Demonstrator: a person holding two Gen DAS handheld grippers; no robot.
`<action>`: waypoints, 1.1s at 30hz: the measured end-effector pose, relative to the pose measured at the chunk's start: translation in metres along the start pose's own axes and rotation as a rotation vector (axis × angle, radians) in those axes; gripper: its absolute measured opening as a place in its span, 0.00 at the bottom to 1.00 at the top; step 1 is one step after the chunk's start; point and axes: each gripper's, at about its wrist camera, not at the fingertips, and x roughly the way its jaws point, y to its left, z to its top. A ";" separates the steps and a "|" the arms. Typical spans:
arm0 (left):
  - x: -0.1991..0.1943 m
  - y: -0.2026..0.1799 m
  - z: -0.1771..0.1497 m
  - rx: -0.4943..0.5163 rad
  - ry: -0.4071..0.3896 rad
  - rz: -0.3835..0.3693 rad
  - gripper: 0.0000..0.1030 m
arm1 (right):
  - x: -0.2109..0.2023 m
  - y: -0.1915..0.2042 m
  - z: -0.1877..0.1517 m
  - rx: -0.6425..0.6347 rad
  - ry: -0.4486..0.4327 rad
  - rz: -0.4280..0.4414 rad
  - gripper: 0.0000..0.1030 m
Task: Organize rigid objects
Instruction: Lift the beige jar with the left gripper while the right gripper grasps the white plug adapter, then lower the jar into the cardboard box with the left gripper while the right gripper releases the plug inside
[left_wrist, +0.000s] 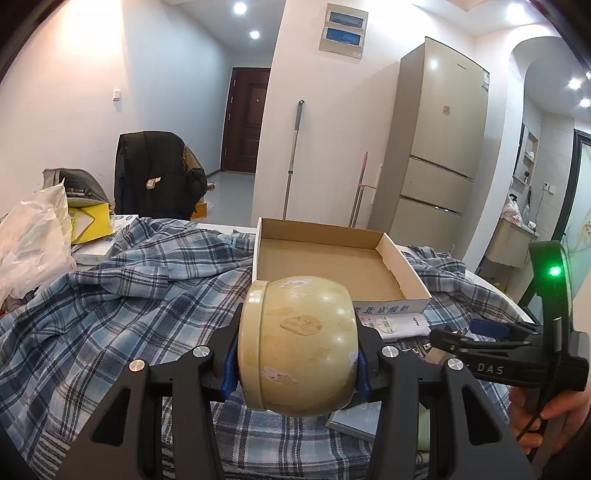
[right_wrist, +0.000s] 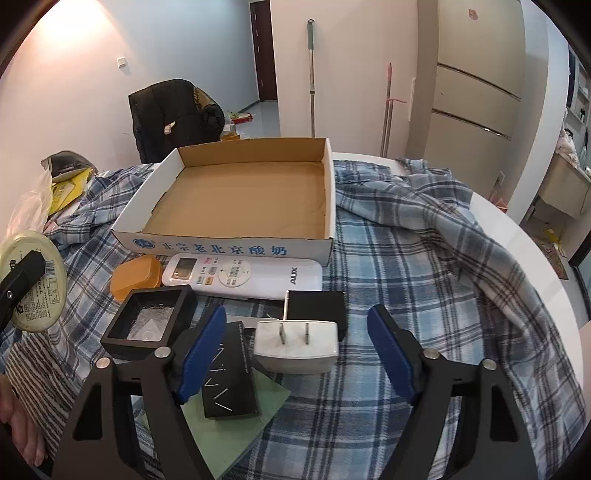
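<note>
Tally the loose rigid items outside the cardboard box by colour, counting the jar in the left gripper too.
Cream: 1, the jar held by the left gripper
White: 2, remote, plug adapter
Orange: 1, small case
Black: 3, open frame box, square box, slim box
Total: 7

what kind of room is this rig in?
Most likely a lived-in apartment, a dining or living area beside the kitchen. Cues: a tall fridge, a mop leaning on the wall, and a dark entry door down the hall. The work surface is a table under a plaid cloth.
</note>
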 end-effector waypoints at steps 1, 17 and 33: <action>0.001 -0.001 0.000 0.003 0.003 -0.003 0.49 | 0.002 0.001 -0.001 -0.003 0.004 0.003 0.70; 0.013 -0.003 -0.003 0.010 0.062 -0.012 0.49 | 0.010 -0.001 -0.009 -0.015 0.036 0.001 0.43; -0.016 -0.018 0.013 0.054 -0.009 0.039 0.49 | -0.006 -0.004 -0.005 0.001 -0.026 -0.058 0.43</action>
